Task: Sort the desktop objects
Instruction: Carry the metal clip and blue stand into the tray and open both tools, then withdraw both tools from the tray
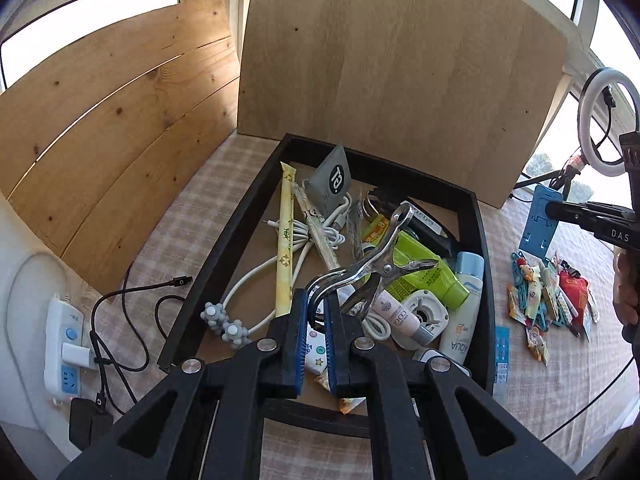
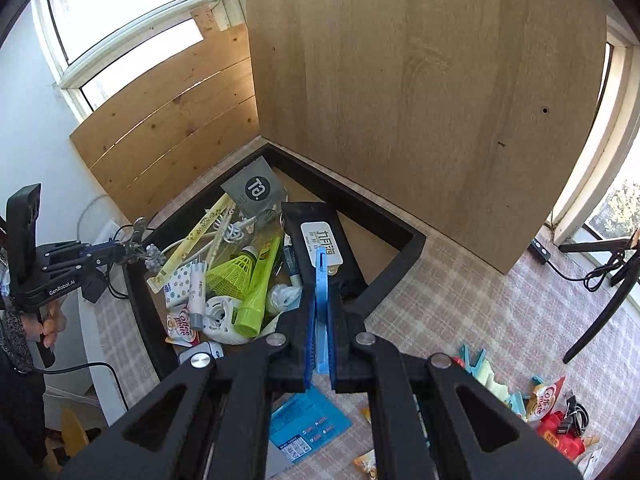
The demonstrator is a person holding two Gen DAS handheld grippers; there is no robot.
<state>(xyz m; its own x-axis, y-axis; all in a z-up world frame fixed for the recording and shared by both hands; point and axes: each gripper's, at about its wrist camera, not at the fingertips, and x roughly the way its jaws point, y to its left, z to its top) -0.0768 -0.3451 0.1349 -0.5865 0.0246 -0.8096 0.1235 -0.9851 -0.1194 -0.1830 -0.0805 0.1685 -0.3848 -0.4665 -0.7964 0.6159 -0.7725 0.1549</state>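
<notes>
Here, in your left wrist view, the left gripper (image 1: 316, 312) pinches the handle loop of a metal clamp (image 1: 376, 268) above the black tray (image 1: 208, 280), which sits on a checked tablecloth (image 1: 176, 216) backed by wooden boards (image 1: 400, 80) and windows

In your right wrist view, the right gripper (image 2: 322, 316) is clamped on a blue clip (image 2: 322, 280) over the tray's near edge; loose packets (image 2: 552, 412) lie on the cloth to the right

Your left wrist camera looks steeply down, close above the black tray (image 1: 224, 236) from its near end; your right looks down from beside its right corner. Both share the tray (image 2: 376, 208).
</notes>
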